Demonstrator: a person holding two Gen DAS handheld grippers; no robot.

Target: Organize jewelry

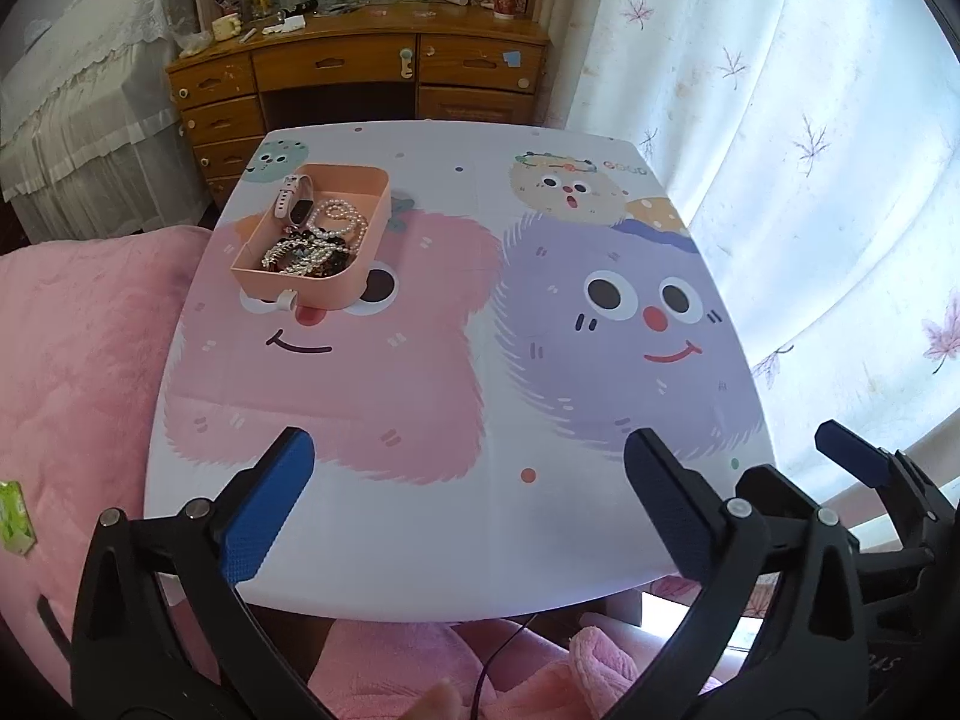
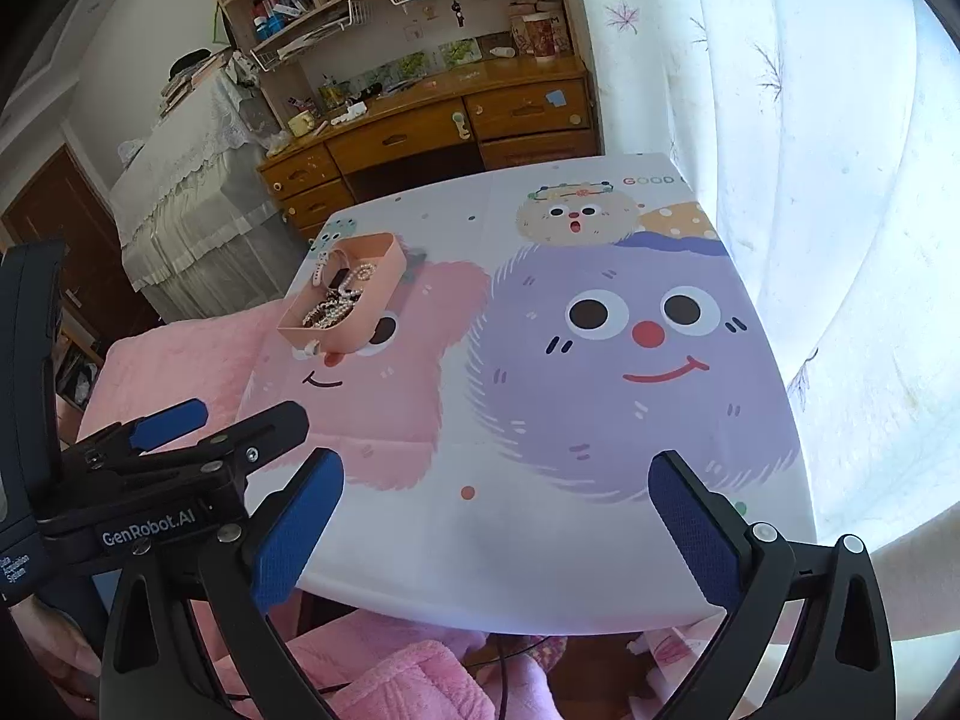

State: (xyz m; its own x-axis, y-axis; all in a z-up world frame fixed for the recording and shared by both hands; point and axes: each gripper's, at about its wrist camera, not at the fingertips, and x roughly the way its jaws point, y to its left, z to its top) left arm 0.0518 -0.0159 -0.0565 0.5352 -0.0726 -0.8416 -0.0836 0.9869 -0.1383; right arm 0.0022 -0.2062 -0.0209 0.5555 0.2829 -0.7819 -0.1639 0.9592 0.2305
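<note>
Jewelry [image 1: 312,240], a tangle of pearl strands, dark beads and a white band watch [image 1: 294,199], lies piled inside a shallow peach-pink rectangular plastic box [image 1: 336,294]. The box sits on the pink cartoon face at the far left part of a white printed tabletop [image 1: 480,540]. Well nearer than the box, over the table's near edge, the left gripper [image 1: 468,504] and the right gripper [image 2: 498,516] both hang with blue-padded jaws spread wide, grasping nothing.

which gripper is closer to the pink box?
Left. The left gripper hangs over the table's near edge, on the pink box's side; the right gripper sits further right, across the table. Both open, empty.
</note>
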